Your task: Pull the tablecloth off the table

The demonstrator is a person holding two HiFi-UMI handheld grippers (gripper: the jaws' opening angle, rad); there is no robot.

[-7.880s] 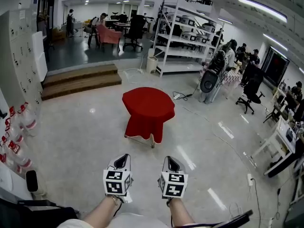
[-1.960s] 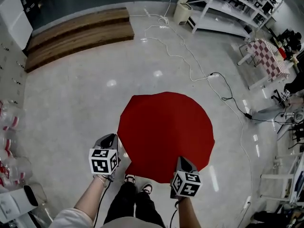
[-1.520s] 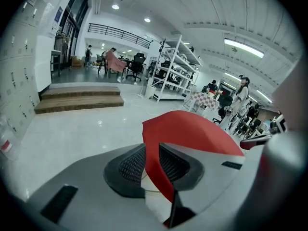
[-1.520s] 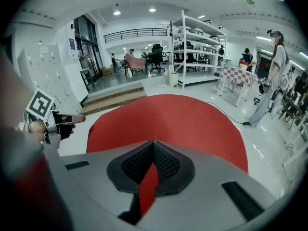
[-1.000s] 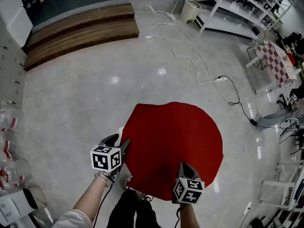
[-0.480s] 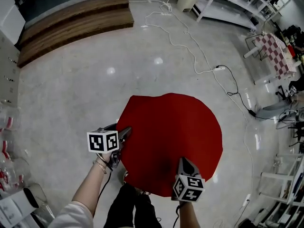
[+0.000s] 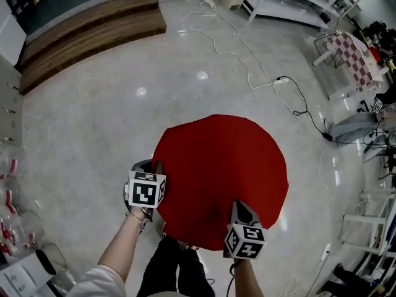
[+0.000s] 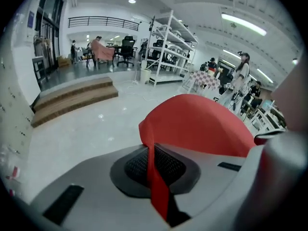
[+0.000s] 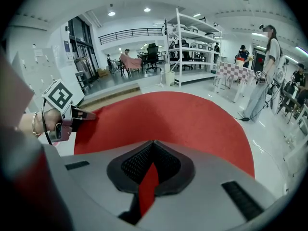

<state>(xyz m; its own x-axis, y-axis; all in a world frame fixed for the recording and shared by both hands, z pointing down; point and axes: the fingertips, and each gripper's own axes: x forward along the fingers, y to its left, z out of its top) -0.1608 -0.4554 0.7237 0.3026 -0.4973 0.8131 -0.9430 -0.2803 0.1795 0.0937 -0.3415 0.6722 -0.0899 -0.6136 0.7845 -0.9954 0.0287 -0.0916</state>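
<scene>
At the lower left of the head view, the left tongs have just closed, pinching the rim of the red tablecloth, which lies spread at centre frame. Lower right, the right tongs clamp its near edge.

**Open-plan laboratory or workshop hall.** A glossy pale grey floor is reflecting the ceiling lights, and long white and black cables are trailing across it. Tall white metal shelving racks are holding stored items. Broad wooden steps are leading up to a dark raised area, where black swivel office chairs are standing at desks. A black-railed mezzanine gallery is running above, fluorescent strip lights are glowing overhead, and several people are standing among workstations.
</scene>
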